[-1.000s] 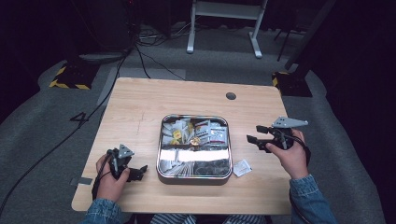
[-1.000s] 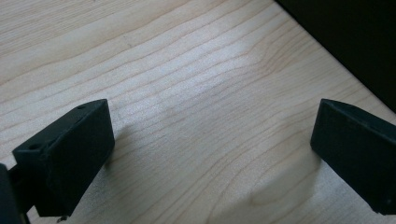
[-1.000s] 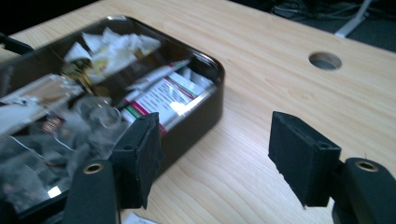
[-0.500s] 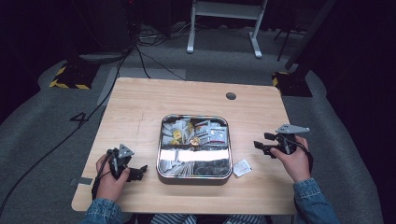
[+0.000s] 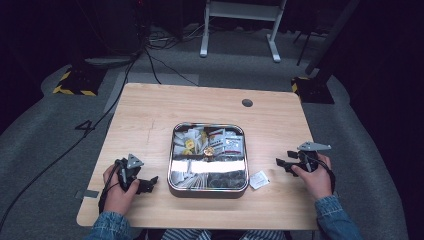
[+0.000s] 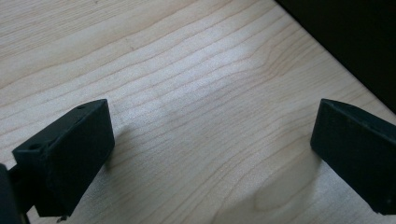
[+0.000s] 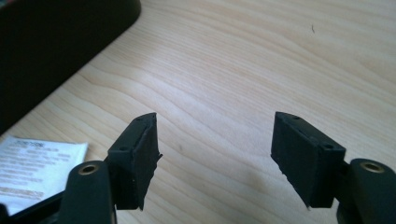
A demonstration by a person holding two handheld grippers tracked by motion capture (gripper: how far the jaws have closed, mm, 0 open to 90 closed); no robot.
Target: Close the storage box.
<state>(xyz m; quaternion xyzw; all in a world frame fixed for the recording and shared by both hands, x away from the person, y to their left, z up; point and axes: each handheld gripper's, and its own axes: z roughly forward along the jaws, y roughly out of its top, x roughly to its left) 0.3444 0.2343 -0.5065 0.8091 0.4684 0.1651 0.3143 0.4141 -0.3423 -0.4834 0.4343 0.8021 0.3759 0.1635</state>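
A square metal tin (image 5: 171, 165) sits in the middle of the wooden table (image 5: 150, 115), holding several small packets. A small white packet (image 5: 259, 179) lies on the wood just right of the tin, and it appears again as a white printed packet (image 7: 32, 168) at the lower left of the right gripper view. My left gripper (image 5: 150, 183) rests low on the table left of the tin, jaws wide apart over bare wood (image 6: 210, 140). My right gripper (image 5: 281, 163) sits right of the tin near the loose packet, open (image 7: 212, 149), nothing between its jaws.
A round grommet hole (image 5: 247, 103) marks the far side of the table. The tin's dark wall (image 7: 56, 42) fills the upper left of the right gripper view. Cables (image 5: 150, 60) and a white stand (image 5: 240, 20) lie on the grey floor beyond the table.
My right gripper has come down and toward the front edge, settling low on the table beside the loose packet. The left gripper has stayed put.
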